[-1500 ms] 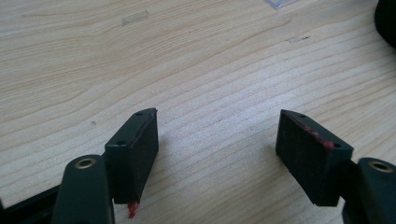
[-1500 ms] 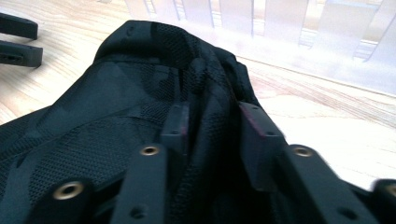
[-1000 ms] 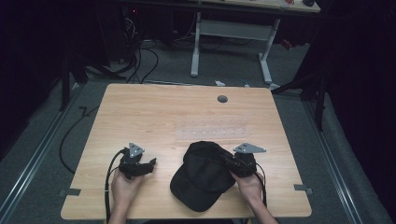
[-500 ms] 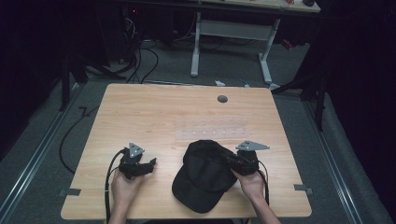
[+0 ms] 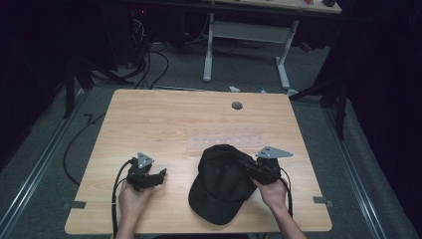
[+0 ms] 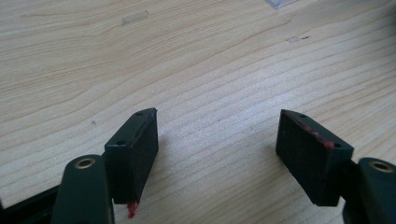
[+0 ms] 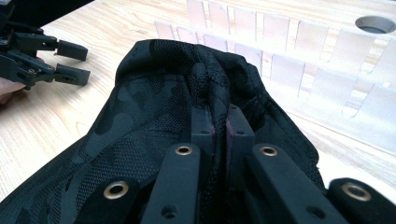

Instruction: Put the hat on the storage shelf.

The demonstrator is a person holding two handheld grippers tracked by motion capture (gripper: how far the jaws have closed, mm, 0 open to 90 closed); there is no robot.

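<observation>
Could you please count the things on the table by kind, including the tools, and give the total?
Black cap: 1
Clear slotted rack: 1
Tools: 2, left tool open, right tool shut on the cap
Total: 4

No lettering, labels or numbers can be read — none anywhere.

I'm seeing the table [image 5: 164, 119] lying evenly lit from above while the surrounding room is sinking into near darkness. Both close views are looking bright, slightly soft, with faint shadows.
</observation>
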